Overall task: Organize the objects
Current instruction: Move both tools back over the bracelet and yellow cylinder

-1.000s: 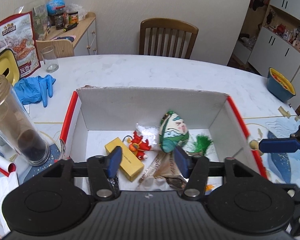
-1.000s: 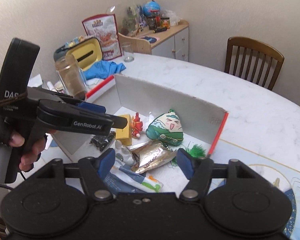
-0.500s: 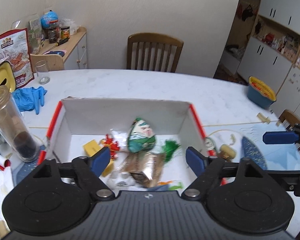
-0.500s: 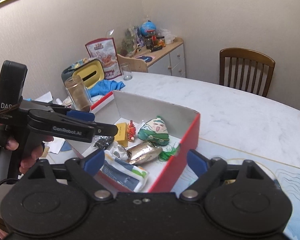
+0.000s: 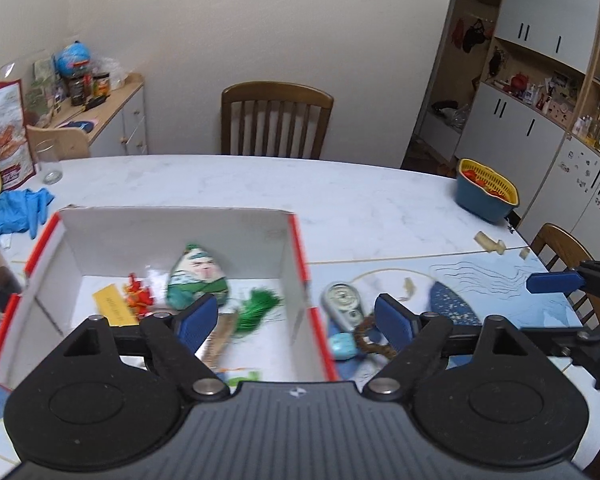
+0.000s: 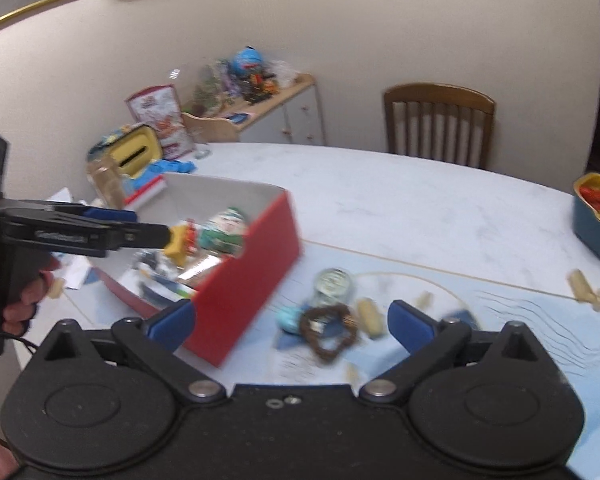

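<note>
A red box (image 5: 298, 240) (image 6: 244, 292) with a white inside stands on the table. In it lie a green plush dumpling (image 5: 198, 276) (image 6: 224, 230), a yellow block (image 5: 112, 304), a red charm (image 5: 138, 296) and a green tassel (image 5: 258, 308). Right of the box lie a small round jar (image 5: 342, 300) (image 6: 334, 284), a turquoise stone (image 5: 342, 346) (image 6: 290, 318) and a brown bead bracelet (image 5: 370, 336) (image 6: 328, 332). My left gripper (image 5: 296, 322) is open and empty, raised over the box's right wall. My right gripper (image 6: 292, 324) is open and empty, raised above the loose items.
A blue basket with a yellow insert (image 5: 486, 194) (image 6: 598, 212) stands at the table's far right. Blue gloves (image 5: 18, 210), a glass (image 5: 50, 160), a glass jar (image 6: 106, 182) and a snack bag (image 5: 4, 132) are at the left. A chair (image 5: 276, 120) stands behind the table.
Both grippers have lifted, pulled back and swung to the right. The loose items right of the box have come into both views. Both grippers' jaws stand wider.
</note>
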A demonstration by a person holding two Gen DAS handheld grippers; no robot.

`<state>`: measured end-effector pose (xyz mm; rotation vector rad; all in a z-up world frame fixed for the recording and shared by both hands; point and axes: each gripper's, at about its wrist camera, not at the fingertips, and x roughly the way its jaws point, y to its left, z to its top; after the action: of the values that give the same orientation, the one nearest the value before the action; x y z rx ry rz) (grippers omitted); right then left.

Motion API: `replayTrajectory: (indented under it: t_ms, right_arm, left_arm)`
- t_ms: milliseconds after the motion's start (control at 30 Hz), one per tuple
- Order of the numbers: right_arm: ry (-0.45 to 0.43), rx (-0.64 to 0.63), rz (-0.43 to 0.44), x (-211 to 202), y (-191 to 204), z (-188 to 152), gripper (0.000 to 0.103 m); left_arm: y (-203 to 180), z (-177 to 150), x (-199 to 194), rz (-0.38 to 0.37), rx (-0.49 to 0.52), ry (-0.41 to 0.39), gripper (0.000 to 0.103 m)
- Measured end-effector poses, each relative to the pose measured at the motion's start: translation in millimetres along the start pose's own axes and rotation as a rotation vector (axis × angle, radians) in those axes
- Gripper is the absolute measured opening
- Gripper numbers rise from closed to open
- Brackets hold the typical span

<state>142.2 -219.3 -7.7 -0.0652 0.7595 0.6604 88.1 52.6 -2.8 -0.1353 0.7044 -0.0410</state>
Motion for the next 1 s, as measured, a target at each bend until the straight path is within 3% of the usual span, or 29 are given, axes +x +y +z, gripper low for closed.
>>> replayTrajectory:
  t_ms: [300,533,1000]
  right_arm:
    - [0.043,-0.006,-0.089,17.6,-60.8,-7.4,0.102]
    - [0.072,-0.04,-0.088,36.0,-93.1,-7.5,0.101]
    - [0.143,-0.091,0.009,93.7,-103.4,-7.7,0.089]
  left_arm:
    - [-67.1,-9.5,25.7,-0.037,0.036,0.023,0.086]
    - [-119.4,-26.2,49.7,-0.031,0.095,0.055,0.086]
    - [-126.6,-59.1,113.2,0.154,-0.063,0.122,0.086]
